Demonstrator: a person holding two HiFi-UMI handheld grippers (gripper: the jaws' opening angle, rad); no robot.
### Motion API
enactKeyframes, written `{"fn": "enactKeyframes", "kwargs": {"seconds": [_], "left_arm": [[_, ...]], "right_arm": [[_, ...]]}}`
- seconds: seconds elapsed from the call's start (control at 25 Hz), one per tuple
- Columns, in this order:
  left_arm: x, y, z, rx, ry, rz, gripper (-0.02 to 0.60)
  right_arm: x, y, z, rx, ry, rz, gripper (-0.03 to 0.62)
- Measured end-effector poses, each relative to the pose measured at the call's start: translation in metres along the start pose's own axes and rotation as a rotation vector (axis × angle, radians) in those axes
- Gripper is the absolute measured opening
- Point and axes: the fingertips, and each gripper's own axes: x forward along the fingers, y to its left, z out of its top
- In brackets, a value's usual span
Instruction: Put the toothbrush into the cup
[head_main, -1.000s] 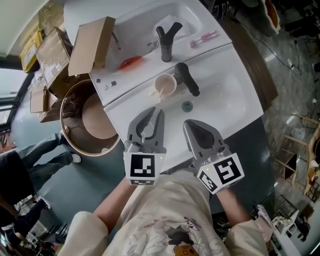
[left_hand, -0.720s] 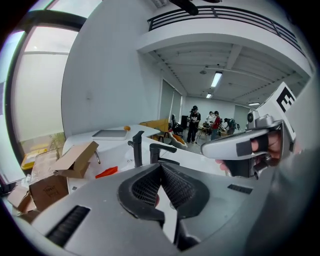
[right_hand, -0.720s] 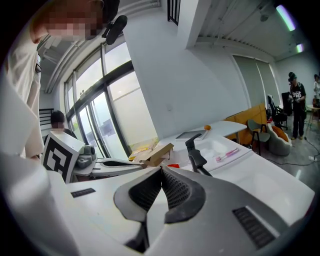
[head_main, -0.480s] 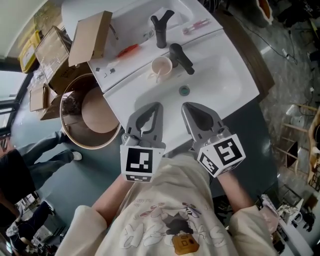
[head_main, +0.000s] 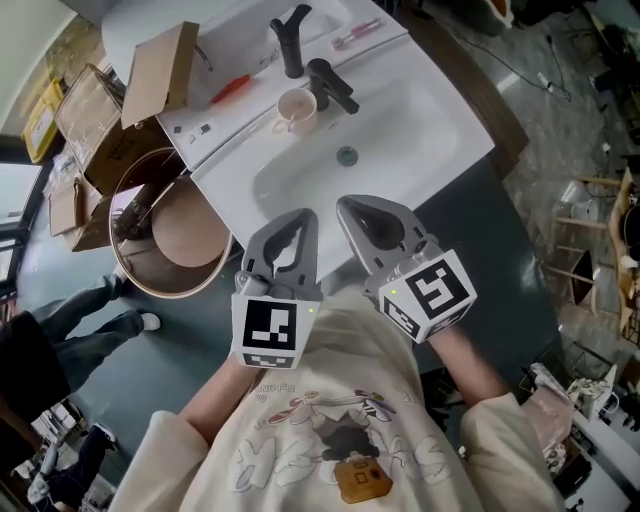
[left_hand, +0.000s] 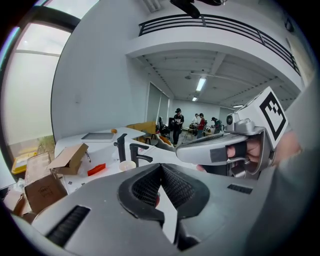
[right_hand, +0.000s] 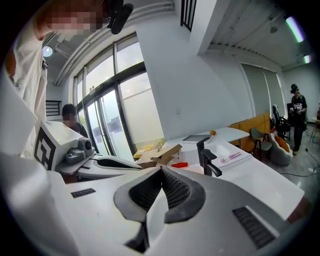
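Note:
A beige cup (head_main: 297, 103) stands on the white sink's rim beside the black faucet (head_main: 332, 85). A pale stick leans out over its near-left edge; I cannot tell whether it is a toothbrush. The cup (left_hand: 127, 165) also shows small in the left gripper view. A pink toothbrush (head_main: 358, 33) lies on the far counter, and it appears as the pink toothbrush (right_hand: 230, 158) in the right gripper view. My left gripper (head_main: 303, 222) and right gripper (head_main: 350, 207) hover side by side over the sink's near edge, well short of the cup. Both are shut and empty.
The sink basin (head_main: 400, 130) has a drain (head_main: 347, 155). A second black faucet (head_main: 291, 40) and a red object (head_main: 228, 88) are farther back. Left of the sink are an open cardboard box (head_main: 160, 70) and a round brown bin (head_main: 170, 240). People stand far behind.
Both grippers have drawn back from the cup toward my body, and the sink has slid up the head view. The left jaws, slightly apart a second ago, are now together.

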Motion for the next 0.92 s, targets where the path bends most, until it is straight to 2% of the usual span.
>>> {"fn": "enactKeyframes", "kwargs": {"seconds": [0.48,0.92], "left_arm": [[-0.044,-0.029,-0.006,0.005,-0.045,-0.030,0.014],[-0.061,-0.047,-0.009,0.016,-0.044,-0.074,0.014]], "right_arm": [[-0.051,0.041,-0.016,-0.008,-0.027,-0.030,0.015],[-0.071,0.063,-0.034,0.049,-0.022,-0.058,0.015]]}}
